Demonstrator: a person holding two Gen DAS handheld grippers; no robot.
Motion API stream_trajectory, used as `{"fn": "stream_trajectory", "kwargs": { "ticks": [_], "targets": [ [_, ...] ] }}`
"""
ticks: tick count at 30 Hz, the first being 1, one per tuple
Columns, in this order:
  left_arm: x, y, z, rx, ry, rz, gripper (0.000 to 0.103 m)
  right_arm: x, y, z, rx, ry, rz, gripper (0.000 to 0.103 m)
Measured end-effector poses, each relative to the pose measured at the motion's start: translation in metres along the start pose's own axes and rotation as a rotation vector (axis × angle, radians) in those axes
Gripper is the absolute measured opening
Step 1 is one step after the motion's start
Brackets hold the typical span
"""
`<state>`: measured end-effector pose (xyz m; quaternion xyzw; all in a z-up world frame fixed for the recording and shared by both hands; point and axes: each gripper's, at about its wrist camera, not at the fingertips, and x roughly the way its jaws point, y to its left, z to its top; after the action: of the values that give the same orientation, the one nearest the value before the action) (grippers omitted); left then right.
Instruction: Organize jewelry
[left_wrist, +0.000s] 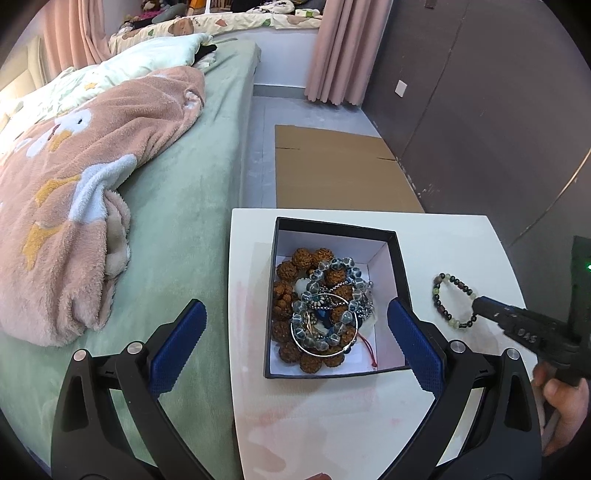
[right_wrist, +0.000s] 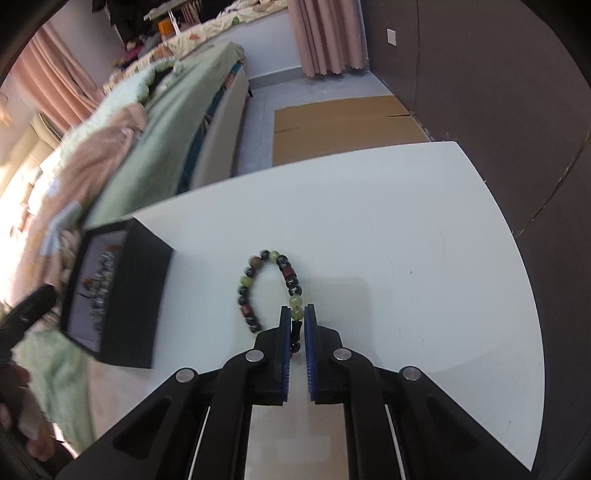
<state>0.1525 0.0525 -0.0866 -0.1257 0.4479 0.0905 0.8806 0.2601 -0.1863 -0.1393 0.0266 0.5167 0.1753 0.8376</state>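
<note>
Right gripper (right_wrist: 297, 318) is clamping its jaws on the near end of a green and black bead bracelet (right_wrist: 271, 286); the rest of the loop is lying on the white surface (right_wrist: 406, 240), well to the right of the black box (left_wrist: 400, 258). Left gripper (left_wrist: 295, 332) is hovering over the box, jaws spread wide apart, gripping nothing. Box is sitting open on the surface, holding a tangle of jewelry: brown seed beads (left_wrist: 291, 269), clear glass beads (left_wrist: 332, 295), a silver bangle (left_wrist: 321, 336). Bed (left_wrist: 177, 206) with pink blanket (left_wrist: 74, 192) is lying just beside the surface. Flat cardboard (left_wrist: 332, 170) is lying on the floor beyond.
</note>
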Motion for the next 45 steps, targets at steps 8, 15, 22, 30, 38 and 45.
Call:
{"fn": "stream_trajectory", "kwargs": {
  "ticks": [8, 15, 22, 30, 38, 45],
  "targets": [
    [-0.014, 0.004, 0.000, -0.012, -0.024, -0.014, 0.098, -0.036, 0.006, 0.000, 0.031, -0.069, 0.118, 0.007],
    [-0.025, 0.010, 0.003, -0.023, -0.046, -0.025, 0.098, -0.074, 0.019, 0.003, 0.010, -0.152, 0.162, 0.007],
    [-0.035, 0.020, 0.008, -0.051, -0.068, -0.035, 0.098, -0.103, 0.040, 0.003, -0.029, -0.221, 0.221, 0.007],
    [-0.041, 0.033, 0.012, -0.082, -0.082, -0.051, 0.098, -0.111, 0.078, 0.005, -0.081, -0.254, 0.276, 0.007],
    [-0.046, 0.048, 0.015, -0.118, -0.091, -0.057, 0.098, -0.093, 0.110, 0.015, -0.075, -0.237, 0.321, 0.021],
    [-0.056, 0.049, 0.012, -0.114, -0.109, -0.067, 0.098, -0.096, 0.092, 0.007, -0.051, -0.244, 0.266, 0.055]
  ]
}}
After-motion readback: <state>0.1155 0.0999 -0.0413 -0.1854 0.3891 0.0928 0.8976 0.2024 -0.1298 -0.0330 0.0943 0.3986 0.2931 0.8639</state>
